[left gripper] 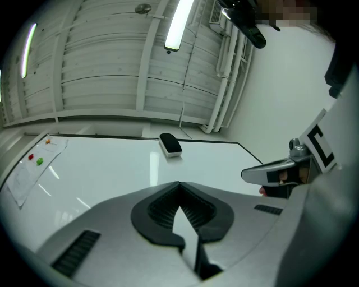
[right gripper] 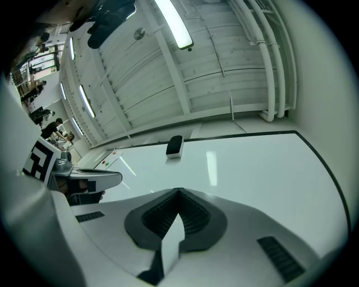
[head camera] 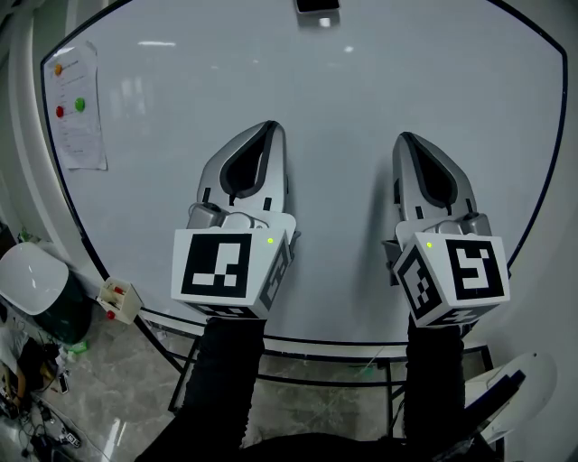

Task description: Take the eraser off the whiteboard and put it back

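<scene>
The black-and-white eraser (head camera: 318, 7) sticks to the whiteboard (head camera: 343, 108) at its top edge, centre; it also shows as the eraser (left gripper: 170, 144) and the eraser (right gripper: 175, 146) in the gripper views. My left gripper (head camera: 271, 126) and right gripper (head camera: 403, 137) are held side by side in front of the board's lower half, pointing up toward it, well below the eraser. Both are shut with nothing between the jaws: the left gripper (left gripper: 179, 184) and the right gripper (right gripper: 179, 190) show tips meeting. Neither touches the eraser.
A paper sheet (head camera: 77, 108) with red, green and orange magnets hangs at the board's left edge. Below the board, a white rounded object (head camera: 32, 280) and a small box (head camera: 117, 298) sit at the left above a tiled floor. The board's black frame (head camera: 316, 343) runs along the bottom.
</scene>
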Motion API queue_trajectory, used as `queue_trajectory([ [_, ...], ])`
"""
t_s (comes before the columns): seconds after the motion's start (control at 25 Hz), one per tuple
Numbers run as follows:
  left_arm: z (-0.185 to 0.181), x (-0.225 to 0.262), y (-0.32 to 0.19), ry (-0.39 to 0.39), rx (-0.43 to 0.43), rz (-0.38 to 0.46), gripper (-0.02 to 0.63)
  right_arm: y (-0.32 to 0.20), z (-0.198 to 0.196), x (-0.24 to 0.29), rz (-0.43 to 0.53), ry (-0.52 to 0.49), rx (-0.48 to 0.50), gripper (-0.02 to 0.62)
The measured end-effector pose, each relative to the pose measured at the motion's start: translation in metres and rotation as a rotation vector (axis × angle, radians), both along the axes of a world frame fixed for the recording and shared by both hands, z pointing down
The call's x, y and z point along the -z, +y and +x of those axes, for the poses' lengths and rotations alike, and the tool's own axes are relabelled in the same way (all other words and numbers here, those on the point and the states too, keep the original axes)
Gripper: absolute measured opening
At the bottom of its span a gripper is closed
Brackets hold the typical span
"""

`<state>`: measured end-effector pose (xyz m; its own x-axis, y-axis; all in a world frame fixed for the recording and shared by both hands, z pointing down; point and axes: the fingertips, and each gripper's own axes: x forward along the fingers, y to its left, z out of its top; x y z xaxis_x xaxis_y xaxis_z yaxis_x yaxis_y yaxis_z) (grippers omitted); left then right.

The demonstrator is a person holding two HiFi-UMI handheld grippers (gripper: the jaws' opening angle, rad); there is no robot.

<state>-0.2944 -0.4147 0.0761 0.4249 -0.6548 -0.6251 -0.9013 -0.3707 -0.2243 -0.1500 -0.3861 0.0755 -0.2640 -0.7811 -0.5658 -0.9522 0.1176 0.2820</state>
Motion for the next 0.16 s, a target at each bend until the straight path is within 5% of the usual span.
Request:
queue_trajectory([
  [0.16, -0.0001, 0.0000, -0.0025, 0.009, 0.005, 0.004, 0.006, -0.0019, 0.0015, 0.0020, 0.001, 0.008, -0.001, 0.008],
])
